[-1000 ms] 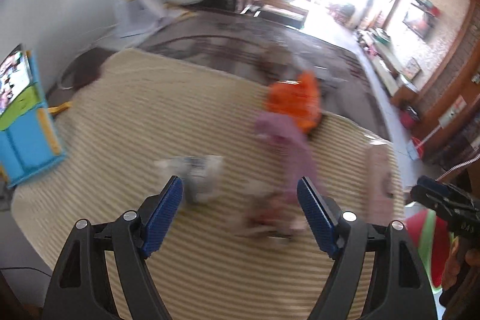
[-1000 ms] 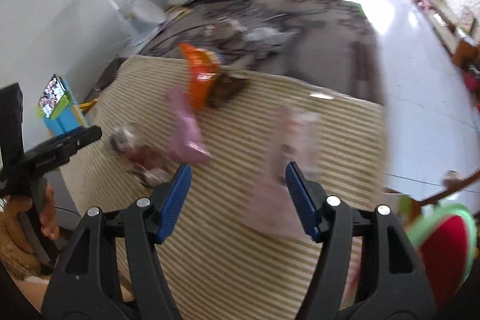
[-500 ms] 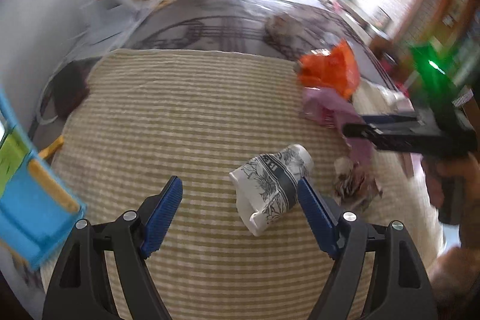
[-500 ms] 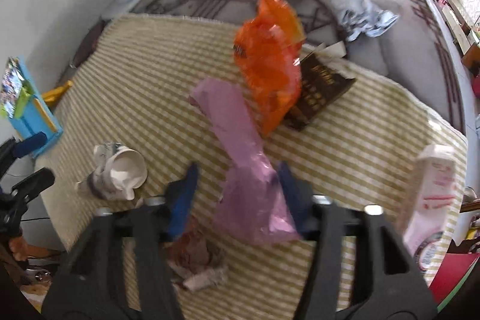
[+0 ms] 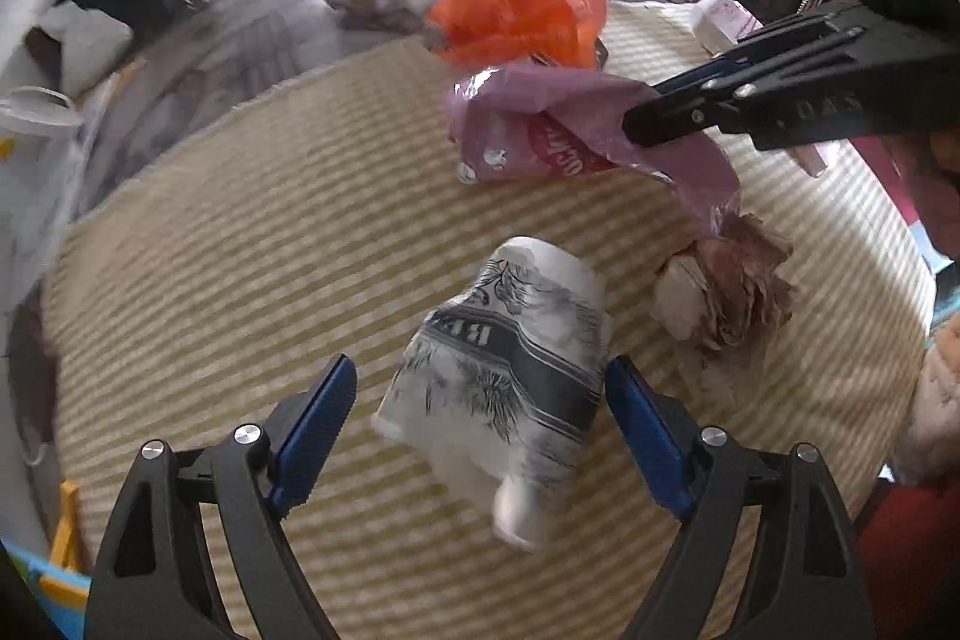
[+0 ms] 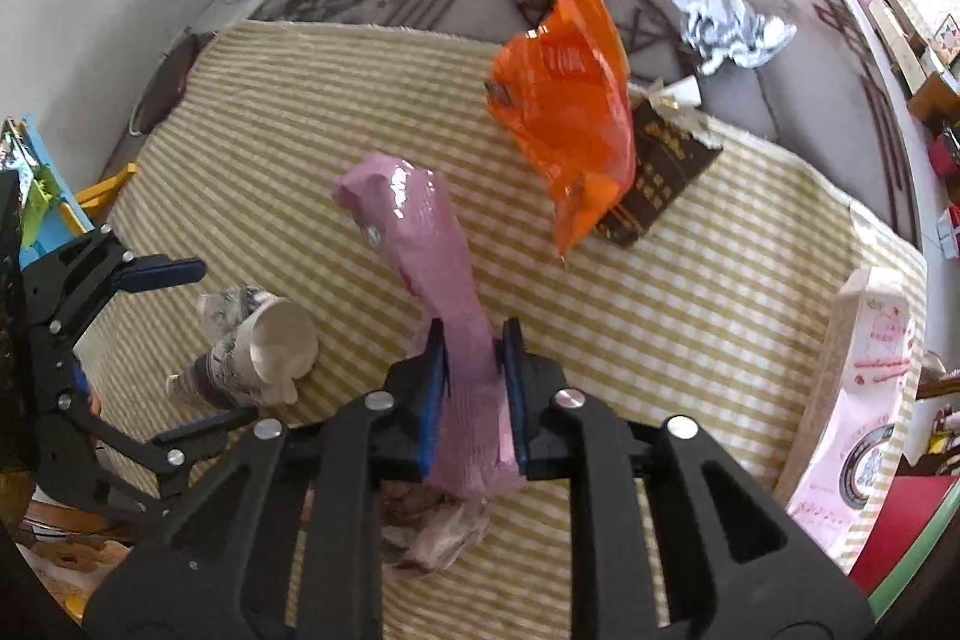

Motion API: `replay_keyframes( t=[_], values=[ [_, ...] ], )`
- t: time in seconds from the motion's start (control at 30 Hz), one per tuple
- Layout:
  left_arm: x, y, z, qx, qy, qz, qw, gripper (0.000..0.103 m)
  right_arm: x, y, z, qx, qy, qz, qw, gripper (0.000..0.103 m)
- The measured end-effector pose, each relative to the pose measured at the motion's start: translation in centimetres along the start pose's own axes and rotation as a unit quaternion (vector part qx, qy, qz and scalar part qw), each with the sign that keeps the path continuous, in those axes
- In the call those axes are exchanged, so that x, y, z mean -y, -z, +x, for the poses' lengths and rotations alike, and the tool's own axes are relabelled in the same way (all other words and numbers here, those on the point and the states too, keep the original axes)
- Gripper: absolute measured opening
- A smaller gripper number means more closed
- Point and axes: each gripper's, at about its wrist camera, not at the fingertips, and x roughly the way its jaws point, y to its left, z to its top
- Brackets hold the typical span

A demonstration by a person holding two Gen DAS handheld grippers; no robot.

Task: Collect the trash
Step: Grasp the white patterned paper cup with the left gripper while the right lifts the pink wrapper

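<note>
On a striped yellow mat (image 6: 600,316), the right gripper (image 6: 474,388) is closing on a pink wrapper (image 6: 420,244), pads pressed to its sides. The left gripper (image 5: 480,418) straddles a crushed paper cup (image 5: 510,364) lying on its side, jaws opening, one pad just beside the cup. An orange bag (image 6: 570,112) lies near.

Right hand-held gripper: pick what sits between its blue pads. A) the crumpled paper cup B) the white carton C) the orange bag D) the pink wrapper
D: in the right wrist view the right hand-held gripper has its blue pads pressed on both sides of the pink wrapper, while its jaws are closing.
</note>
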Motion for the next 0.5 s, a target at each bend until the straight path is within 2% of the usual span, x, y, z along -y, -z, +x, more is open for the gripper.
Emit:
replay_keyframes(
  t=[0.07,0.1,0.13,0.17,0.27,0.37,0.5],
  values=[
    [-0.1,-0.2,0.5,-0.005,0.003,-0.004,1.0000,0.077,-0.1,0.0,0.1,0.003,0.004,0.004,1.000,0.043],
    [-0.1,-0.3,0.9,-0.010,0.008,-0.009,0.9999,0.073,-0.2,0.1,0.0,0.005,0.005,0.005,1.000,0.044],
    [-0.1,-0.3,1.1,-0.013,0.013,-0.013,0.9997,0.061,-0.3,0.0,0.0,0.006,0.005,0.005,1.000,0.044],
    [-0.2,-0.3,1.3,-0.016,0.016,-0.020,0.9996,0.054,-0.4,-0.1,-0.1,0.007,0.006,0.005,1.000,0.044],
    [-0.7,0.0,0.6,-0.004,0.010,-0.046,0.9989,0.051,-0.6,-0.4,-0.2,0.013,0.011,0.003,1.000,0.044],
    [-2.2,0.8,-0.6,0.012,0.001,-0.101,0.9948,0.051,-0.8,-0.8,-0.1,0.017,0.019,0.002,1.000,0.047],
    [-5.0,2.2,-2.6,0.027,-0.006,-0.200,0.9794,0.051,-1.2,-1.2,0.8,0.011,0.035,-0.005,0.999,0.049]
  ],
)
